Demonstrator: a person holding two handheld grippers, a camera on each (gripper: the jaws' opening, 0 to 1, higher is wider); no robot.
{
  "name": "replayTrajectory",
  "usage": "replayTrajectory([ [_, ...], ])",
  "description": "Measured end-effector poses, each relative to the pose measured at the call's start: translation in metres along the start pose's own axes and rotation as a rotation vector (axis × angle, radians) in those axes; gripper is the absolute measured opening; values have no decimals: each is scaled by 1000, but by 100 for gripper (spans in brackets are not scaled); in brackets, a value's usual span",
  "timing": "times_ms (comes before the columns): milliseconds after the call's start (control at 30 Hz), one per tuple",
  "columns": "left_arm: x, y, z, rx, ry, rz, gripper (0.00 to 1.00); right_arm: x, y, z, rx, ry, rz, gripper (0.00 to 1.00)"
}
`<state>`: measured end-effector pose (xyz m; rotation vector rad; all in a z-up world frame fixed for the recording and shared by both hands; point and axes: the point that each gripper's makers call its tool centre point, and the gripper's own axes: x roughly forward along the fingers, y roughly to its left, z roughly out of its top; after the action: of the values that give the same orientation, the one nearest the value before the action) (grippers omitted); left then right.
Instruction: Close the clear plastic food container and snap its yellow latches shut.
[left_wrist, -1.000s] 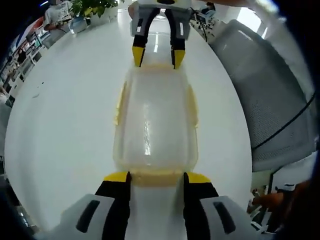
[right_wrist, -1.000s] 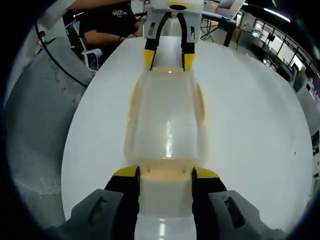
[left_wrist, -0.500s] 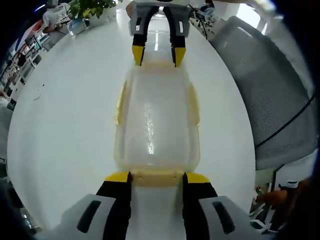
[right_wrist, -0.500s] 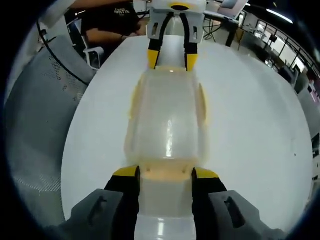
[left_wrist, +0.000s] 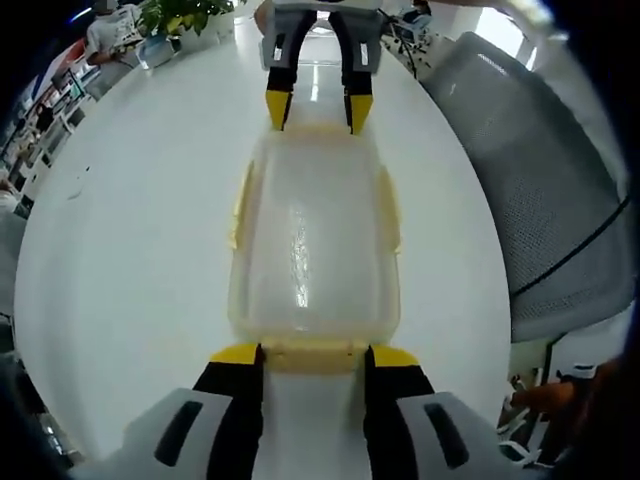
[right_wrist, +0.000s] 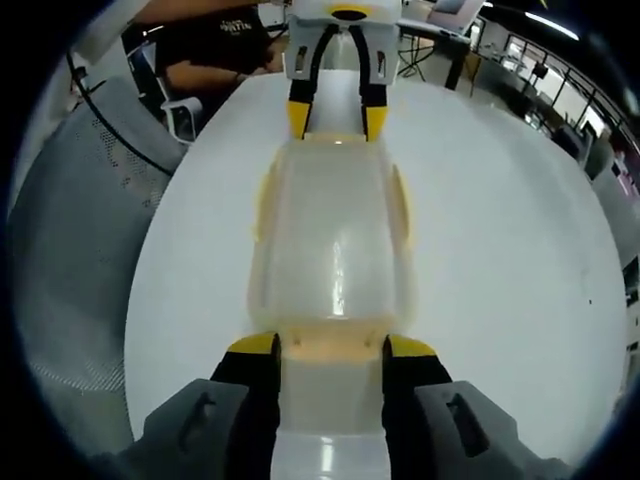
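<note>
The clear plastic container (left_wrist: 312, 240) lies lengthwise on the white table (left_wrist: 120, 250) with its lid on. Yellow latches run along its long sides (left_wrist: 238, 205) and both ends. My left gripper (left_wrist: 313, 355) is open at the near end, its yellow-tipped jaws either side of the end latch (left_wrist: 312, 347). At the far end, my right gripper (left_wrist: 312, 112) faces it, jaws apart at the other end latch. From the right gripper view, the container (right_wrist: 332, 240) stretches away from my right gripper (right_wrist: 333, 347) to the left gripper (right_wrist: 335, 120).
A grey mesh chair (left_wrist: 540, 190) stands beside the table edge, seen as well in the right gripper view (right_wrist: 70, 220). A potted plant (left_wrist: 185, 15) sits at the table's far side. A person in a dark shirt (right_wrist: 215, 45) sits beyond the table.
Almost nothing has changed. Both grippers stay at the container's two ends, with only a slight sway of the views.
</note>
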<state>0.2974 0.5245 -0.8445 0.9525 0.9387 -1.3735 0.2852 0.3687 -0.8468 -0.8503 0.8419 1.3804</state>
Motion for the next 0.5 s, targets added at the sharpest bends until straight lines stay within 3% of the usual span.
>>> replayTrajectory([
  [500, -7, -3, 0, -12, -12, -13, 34, -7, 1, 5, -9, -17, 17, 35],
])
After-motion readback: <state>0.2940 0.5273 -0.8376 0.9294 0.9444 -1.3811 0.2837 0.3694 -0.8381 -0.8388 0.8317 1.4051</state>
